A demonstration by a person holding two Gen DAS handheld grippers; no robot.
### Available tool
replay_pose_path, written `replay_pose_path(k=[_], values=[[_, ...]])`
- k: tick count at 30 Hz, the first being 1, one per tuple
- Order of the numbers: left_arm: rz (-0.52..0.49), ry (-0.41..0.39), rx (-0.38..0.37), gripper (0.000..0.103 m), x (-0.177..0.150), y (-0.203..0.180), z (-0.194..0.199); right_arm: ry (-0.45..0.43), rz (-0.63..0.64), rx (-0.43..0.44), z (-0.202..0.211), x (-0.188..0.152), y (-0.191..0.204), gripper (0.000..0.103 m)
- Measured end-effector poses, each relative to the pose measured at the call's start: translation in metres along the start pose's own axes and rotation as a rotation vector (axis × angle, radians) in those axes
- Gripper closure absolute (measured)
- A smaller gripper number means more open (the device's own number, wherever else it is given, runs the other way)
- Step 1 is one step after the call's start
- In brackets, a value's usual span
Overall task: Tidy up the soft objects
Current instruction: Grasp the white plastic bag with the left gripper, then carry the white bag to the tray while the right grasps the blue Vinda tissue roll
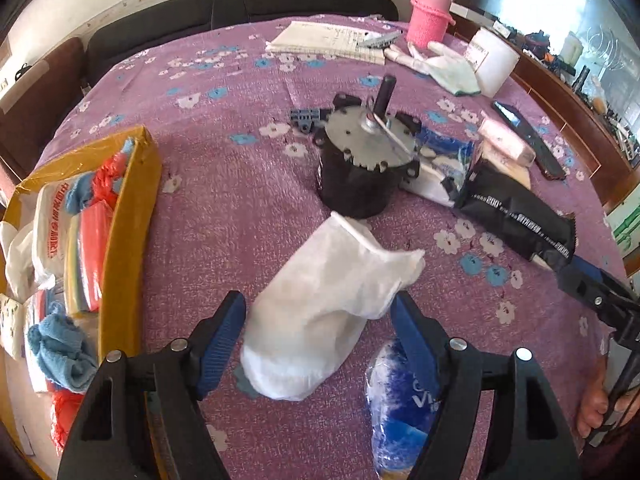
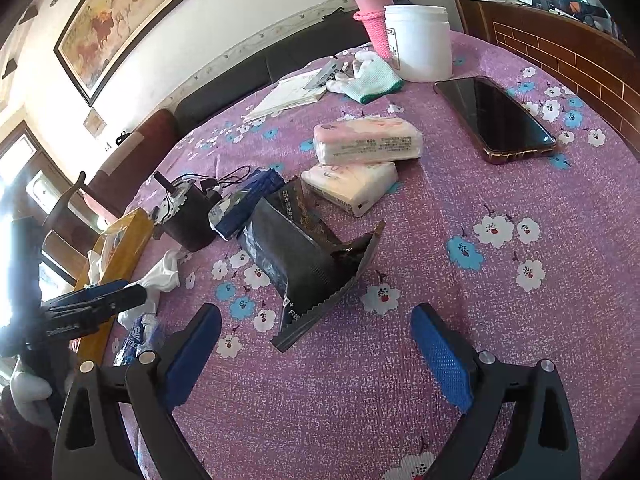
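A white sock [image 1: 328, 308] lies flat on the purple flowered cloth [image 1: 224, 152]. My left gripper [image 1: 318, 320] is open and straddles it, one blue pad on each side, neither pressing on it. To the left, a yellow cardboard box [image 1: 132, 216] holds a white bag, a blue towel [image 1: 60, 348] and red pieces. In the right wrist view my right gripper [image 2: 316, 344] hangs open over bare cloth with nothing between its fingers. Just ahead of it lies a torn black packet [image 2: 304, 264]. Two tissue packs [image 2: 368, 140] lie beyond that.
A black motor [image 1: 360, 168] stands just past the sock, and a blue plastic packet [image 1: 400, 400] lies under my left gripper's right finger. A phone [image 2: 496, 120], a white jar [image 2: 420, 44], a pink bottle [image 2: 372, 20], a glove [image 2: 372, 76] and papers sit at the far side.
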State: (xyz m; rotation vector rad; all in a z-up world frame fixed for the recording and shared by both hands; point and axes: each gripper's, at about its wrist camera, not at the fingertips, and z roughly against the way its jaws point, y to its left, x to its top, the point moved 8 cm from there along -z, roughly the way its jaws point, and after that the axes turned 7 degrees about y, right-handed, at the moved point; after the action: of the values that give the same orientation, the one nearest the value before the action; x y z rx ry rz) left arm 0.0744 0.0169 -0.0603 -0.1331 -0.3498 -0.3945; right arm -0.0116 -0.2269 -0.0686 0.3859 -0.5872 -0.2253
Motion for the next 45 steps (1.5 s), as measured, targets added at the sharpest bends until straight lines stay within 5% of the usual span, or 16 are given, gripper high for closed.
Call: replay_pose_path(k=[2, 3, 5, 15, 18, 21, 25, 31, 34, 37, 39, 43, 45], values=[[0.019, -0.011, -0.013, 0.035, -0.003, 0.003, -0.001, 0.000, 0.006, -0.010, 0.000, 0.000, 0.001, 0.006], [0.032, -0.010, -0.021, 0.057, -0.004, 0.006, 0.001, 0.001, 0.009, -0.014, -0.001, 0.000, 0.001, 0.006], [0.067, -0.009, -0.089, 0.081, -0.010, 0.011, 0.010, 0.003, 0.015, -0.019, -0.002, -0.001, 0.002, 0.005], [0.230, -0.233, -0.269, 0.080, -0.057, 0.035, 0.102, 0.064, 0.040, -0.059, -0.001, -0.009, 0.009, 0.005], [0.254, -0.289, -0.240, 0.079, -0.071, 0.046, 0.119, 0.088, 0.058, 0.160, 0.025, -0.024, 0.053, 0.005], [0.297, -0.303, -0.219, 0.079, -0.086, 0.064, 0.122, 0.064, 0.212, 0.146, 0.037, -0.032, 0.102, 0.005], [0.363, -0.313, -0.223, 0.079, -0.106, 0.091, 0.127, 0.158, 0.261, 0.112, 0.000, -0.038, 0.138, 0.005], [0.440, -0.333, -0.109, 0.079, -0.139, 0.145, 0.146, 0.232, 0.287, 0.101, -0.041, -0.044, 0.169, 0.008], [0.487, -0.321, -0.040, 0.079, -0.145, 0.177, 0.147, 0.260, 0.312, 0.050, -0.053, -0.051, 0.177, 0.022], [0.509, -0.273, 0.050, 0.079, -0.142, 0.204, 0.138, 0.271, 0.353, -0.006, -0.059, -0.057, 0.180, 0.051], [0.522, -0.237, 0.091, 0.079, -0.140, 0.219, 0.128, 0.260, 0.352, -0.008, -0.058, -0.056, 0.180, 0.053], [0.564, -0.186, 0.158, 0.064, -0.134, 0.248, 0.112, 0.245, 0.326, -0.021, -0.053, -0.053, 0.173, 0.055], [0.586, -0.198, 0.163, 0.046, -0.135, 0.258, 0.113, 0.231, 0.317, -0.015, -0.045, -0.048, 0.173, 0.055]])
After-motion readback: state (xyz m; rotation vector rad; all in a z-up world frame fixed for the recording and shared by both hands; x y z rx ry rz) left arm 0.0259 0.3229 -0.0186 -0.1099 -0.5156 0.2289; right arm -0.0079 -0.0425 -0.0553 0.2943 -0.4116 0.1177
